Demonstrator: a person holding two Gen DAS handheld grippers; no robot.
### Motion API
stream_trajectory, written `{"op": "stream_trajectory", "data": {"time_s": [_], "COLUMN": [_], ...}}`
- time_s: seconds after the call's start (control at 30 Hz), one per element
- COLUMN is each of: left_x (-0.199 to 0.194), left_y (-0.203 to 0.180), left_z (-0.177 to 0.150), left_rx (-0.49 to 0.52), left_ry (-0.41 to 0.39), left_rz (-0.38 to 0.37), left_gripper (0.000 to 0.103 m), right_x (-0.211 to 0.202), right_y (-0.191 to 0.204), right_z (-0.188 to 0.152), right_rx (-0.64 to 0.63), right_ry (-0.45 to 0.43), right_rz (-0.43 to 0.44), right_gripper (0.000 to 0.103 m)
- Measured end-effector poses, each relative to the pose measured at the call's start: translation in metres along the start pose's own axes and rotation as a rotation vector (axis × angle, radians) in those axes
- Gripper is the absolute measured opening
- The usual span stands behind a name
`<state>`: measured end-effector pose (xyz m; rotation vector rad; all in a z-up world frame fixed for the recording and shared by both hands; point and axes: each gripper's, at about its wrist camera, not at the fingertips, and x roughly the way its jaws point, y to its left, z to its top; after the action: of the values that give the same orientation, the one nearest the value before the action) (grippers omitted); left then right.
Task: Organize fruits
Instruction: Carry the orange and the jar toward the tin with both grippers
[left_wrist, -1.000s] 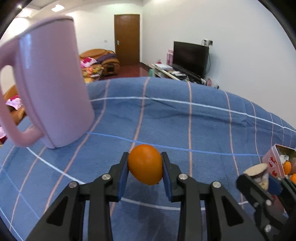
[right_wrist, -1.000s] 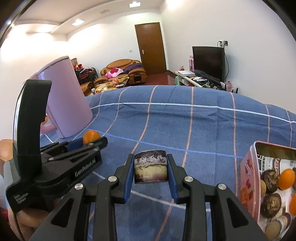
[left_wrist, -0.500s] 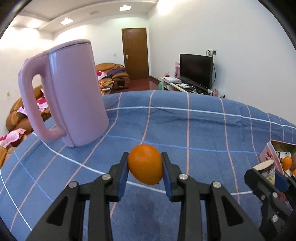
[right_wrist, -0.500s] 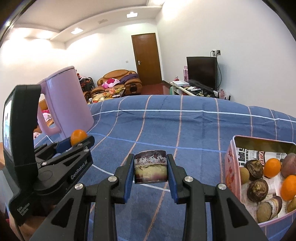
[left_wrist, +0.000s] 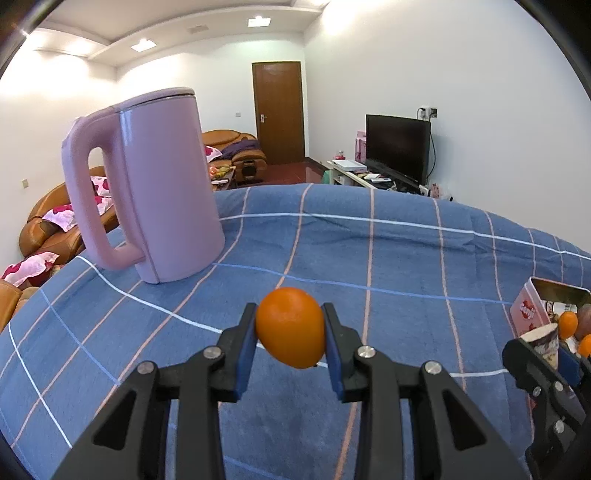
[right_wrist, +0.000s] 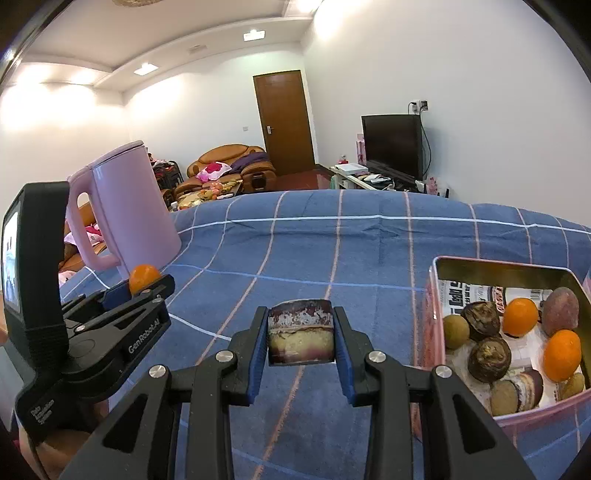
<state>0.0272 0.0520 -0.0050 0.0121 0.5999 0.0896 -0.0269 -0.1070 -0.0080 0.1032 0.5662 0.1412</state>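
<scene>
Left gripper (left_wrist: 290, 328): mine, clamped on a small orange (left_wrist: 290, 327), blue pads on both its sides; fruit held clear above the blue checked cloth (left_wrist: 369, 254). Same grip as 1.0 s and 0.5 s ago.
Right gripper (right_wrist: 301, 332): clamped on a sugarcane chunk (right_wrist: 301, 331), dark mottled skin on top, pale cut flesh facing the camera. Grip unchanged from the earlier frames.
Left gripper seen from right wrist (right_wrist: 147, 286): sits to the left, orange (right_wrist: 143, 277) showing at its tip, just in front of the kettle base.
Kettle (left_wrist: 147, 206): pink, upright on the cloth, handle toward the left. Change: 1.0 s ago it filled the upper left of the left view, close and tilted; now it sits farther off and fully in frame, lid visible.
Tin (right_wrist: 430, 317): pink rectangular box, open, on the cloth at right. Change: 1.0 s ago only its left part showed at the right view's edge; now most of the inside is in frame.
Tin contents: two oranges (right_wrist: 521, 316), dark round fruits (right_wrist: 480, 319), a reddish-brown fruit (right_wrist: 559, 312), a greenish one (right_wrist: 456, 330), cut sugarcane pieces (right_wrist: 517, 391).
Tin from left wrist (left_wrist: 528, 314): at the far right edge, partly behind the right gripper (left_wrist: 546, 350).
Background: TV (left_wrist: 398, 146) and brown door (left_wrist: 279, 110) at the far wall.
</scene>
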Motion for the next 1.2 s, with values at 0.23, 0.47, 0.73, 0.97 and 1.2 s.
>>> {"op": "stream_trajectory", "data": {"time_s": [0.23, 0.47, 0.73, 0.97, 1.2], "left_x": [-0.015, -0.03, -0.044, -0.052, -0.071], "left_y": [-0.01, -0.022, -0.039, -0.036, 0.005], "left_z": [-0.008, -0.012, -0.017, -0.019, -0.027], "left_rx": [0.009, 0.031, 0.077, 0.056, -0.021], "left_ry": [-0.018, -0.061, -0.096, -0.11, 0.019], "left_rz": [-0.016, -0.011, -0.025, -0.144, -0.283], "left_gripper": [0.036, 0.036, 0.036, 0.036, 0.053], "right_x": [-0.011, -0.021, -0.031, -0.04, -0.042], "right_y": [-0.008, -0.019, -0.029, -0.034, -0.039], "right_z": [-0.005, -0.008, -0.012, -0.015, -0.016], "right_rx": [0.003, 0.025, 0.034, 0.032, 0.039], "right_ry": [-0.006, -0.013, -0.015, -0.024, -0.021], "right_rz": [-0.016, -0.032, -0.041, -0.052, -0.041], "right_gripper": [0.035, 0.035, 0.035, 0.035, 0.035]}}
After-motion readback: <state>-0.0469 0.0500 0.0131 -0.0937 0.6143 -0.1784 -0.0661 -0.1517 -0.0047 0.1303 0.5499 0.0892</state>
